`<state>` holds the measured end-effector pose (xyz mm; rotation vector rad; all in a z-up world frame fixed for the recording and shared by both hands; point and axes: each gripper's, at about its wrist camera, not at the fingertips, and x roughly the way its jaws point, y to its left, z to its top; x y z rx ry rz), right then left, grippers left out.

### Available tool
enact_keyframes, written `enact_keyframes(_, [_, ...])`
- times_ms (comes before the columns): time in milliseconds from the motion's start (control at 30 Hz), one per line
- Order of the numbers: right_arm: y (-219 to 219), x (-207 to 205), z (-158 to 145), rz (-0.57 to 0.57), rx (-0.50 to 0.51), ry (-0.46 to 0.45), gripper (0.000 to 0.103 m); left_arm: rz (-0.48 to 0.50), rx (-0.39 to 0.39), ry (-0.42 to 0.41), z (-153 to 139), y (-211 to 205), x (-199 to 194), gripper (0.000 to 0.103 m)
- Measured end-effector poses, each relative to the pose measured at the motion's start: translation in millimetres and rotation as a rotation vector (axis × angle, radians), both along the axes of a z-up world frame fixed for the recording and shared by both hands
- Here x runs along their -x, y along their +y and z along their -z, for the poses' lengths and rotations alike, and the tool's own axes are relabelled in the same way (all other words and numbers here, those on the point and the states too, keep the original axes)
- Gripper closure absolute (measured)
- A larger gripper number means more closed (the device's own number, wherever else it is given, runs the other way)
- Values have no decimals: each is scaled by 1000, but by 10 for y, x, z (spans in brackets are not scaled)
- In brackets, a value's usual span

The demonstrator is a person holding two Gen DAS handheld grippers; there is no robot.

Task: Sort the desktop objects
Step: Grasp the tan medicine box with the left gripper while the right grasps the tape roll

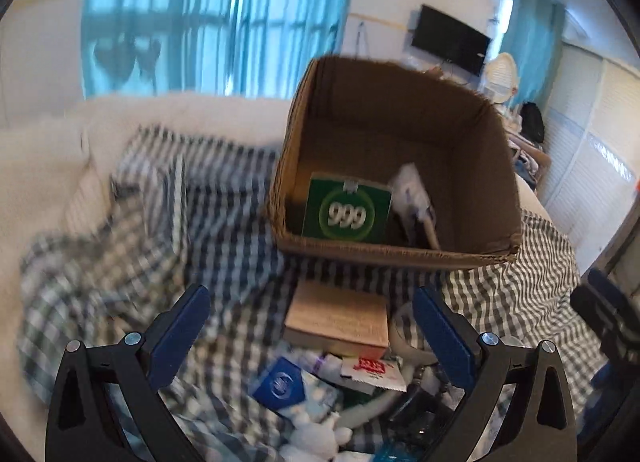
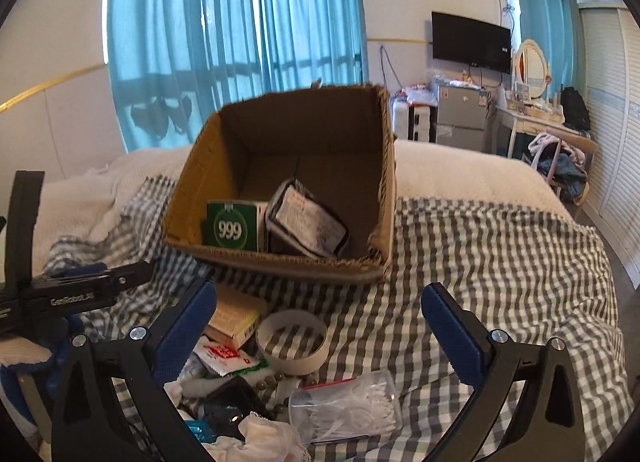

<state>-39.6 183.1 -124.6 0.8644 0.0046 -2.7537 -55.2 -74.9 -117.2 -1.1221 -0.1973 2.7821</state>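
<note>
Both my left gripper [image 1: 312, 326] and right gripper [image 2: 320, 322] are spread and empty, so I should lower one straight over the near tan box [image 1: 338, 318], in front of the cardboard box [image 1: 400, 250], and close gently.

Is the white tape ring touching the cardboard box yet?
Apart. The right wrist view shows checked cloth between the white tape ring and the cardboard box.

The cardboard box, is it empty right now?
No, the cardboard box already holds a green 999 packet and a dark-edged pouch.
</note>
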Motion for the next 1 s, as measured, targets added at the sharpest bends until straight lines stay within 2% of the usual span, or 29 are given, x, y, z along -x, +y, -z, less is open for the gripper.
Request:
enact_keyframes(200, [-47, 187, 313, 1, 19, -106, 1, -86, -107, -142, 378, -74, 160, 0])
enact_keyframes(333, [-63, 325, 499, 8, 6, -168, 9, -134, -179, -182, 512, -123, 263, 0])
enact_keyframes(467, [-83, 424, 650, 9, 7, -214, 12, -169, -253, -247, 672, -152, 403, 0])
enact_keyframes(567, [-111, 494, 746, 3, 9, -248, 15, -182, -254, -283, 813, -123, 477, 0])
enact_keyframes(733, [-144, 635, 941, -5, 33, -312, 15, -188, -315, -338, 1002, -116, 552, 0])
enact_keyframes(833, [-189, 742, 1061, -4, 40, -347, 15, -185, -387, -378, 1129, -114, 616, 0])
enact_keyframes(933, [-198, 833, 1174, 1, 51, -380, 15, -141, -453, -432, 1291, -46, 670, 0])
enact_keyframes(1000, [-199, 896, 1266, -2, 68, -414, 16, -148, -460, -444, 1370, -40, 693, 0])
